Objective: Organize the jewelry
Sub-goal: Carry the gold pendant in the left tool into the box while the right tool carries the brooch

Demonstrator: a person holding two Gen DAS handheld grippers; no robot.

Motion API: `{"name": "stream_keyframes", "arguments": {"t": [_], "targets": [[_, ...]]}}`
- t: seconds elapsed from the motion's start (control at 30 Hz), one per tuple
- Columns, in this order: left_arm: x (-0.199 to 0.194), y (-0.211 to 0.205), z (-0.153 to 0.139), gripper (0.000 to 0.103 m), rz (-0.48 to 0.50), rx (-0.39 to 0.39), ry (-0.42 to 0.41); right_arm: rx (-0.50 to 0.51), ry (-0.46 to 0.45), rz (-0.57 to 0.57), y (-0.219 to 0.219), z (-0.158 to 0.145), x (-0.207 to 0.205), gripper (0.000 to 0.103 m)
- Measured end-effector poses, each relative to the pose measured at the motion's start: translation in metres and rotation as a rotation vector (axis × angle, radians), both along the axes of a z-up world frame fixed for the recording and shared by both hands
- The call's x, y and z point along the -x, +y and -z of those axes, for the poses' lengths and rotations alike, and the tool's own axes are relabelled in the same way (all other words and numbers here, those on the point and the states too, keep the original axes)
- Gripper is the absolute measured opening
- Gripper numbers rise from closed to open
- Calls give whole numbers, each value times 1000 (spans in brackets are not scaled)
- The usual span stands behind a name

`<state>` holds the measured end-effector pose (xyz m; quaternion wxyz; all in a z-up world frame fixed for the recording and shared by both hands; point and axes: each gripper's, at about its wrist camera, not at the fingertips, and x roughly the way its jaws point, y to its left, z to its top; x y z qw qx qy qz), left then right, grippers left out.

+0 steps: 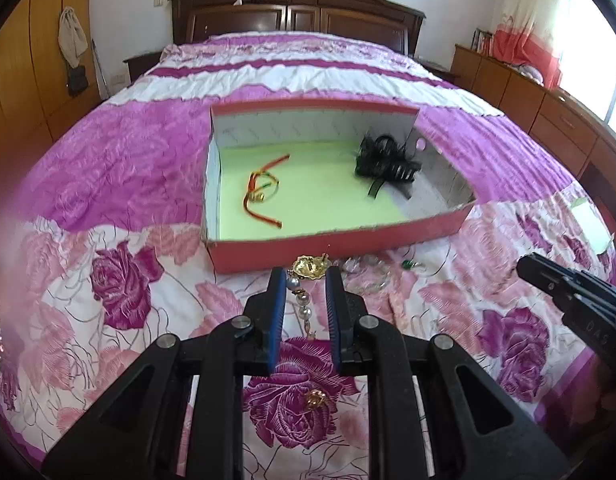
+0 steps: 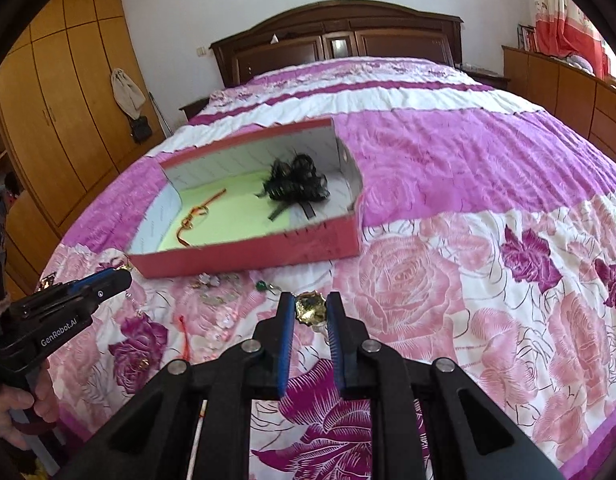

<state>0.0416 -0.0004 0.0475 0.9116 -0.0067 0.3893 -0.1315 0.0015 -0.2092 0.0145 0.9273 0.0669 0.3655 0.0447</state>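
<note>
Both grippers hold jewelry above the bed point(image 1: 148, 184).
Left gripper point(image 1: 306, 276) pinches a pearl strand point(image 1: 304, 308); right gripper point(image 2: 311, 304) seems to pinch a gold piece point(image 2: 311, 307), before the box point(image 2: 244, 256).

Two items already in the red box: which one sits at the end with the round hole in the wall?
The black lace hair clip, by the holed end wall of the red box. The red-and-gold cord lies toward the opposite end.
</note>
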Motion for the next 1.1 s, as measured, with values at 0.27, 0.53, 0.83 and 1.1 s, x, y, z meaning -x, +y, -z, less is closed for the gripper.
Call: {"name": "stream_keyframes", "arguments": {"t": [0.27, 0.53, 0.83, 1.1], "targets": [[1, -2, -21, 12, 7, 20, -60, -14, -57, -23, 5, -17, 0, 18], [-11, -4, -33, 12, -2, 25, -99, -6, -96, -45, 10, -33, -13, 18], [-38, 0, -37, 12, -36, 21, -118, 11, -131, -62, 15, -49, -42, 18], [-67, 3, -32, 12, -62, 9, -124, 25, -147, -60, 17, -55, -71, 18]]}}
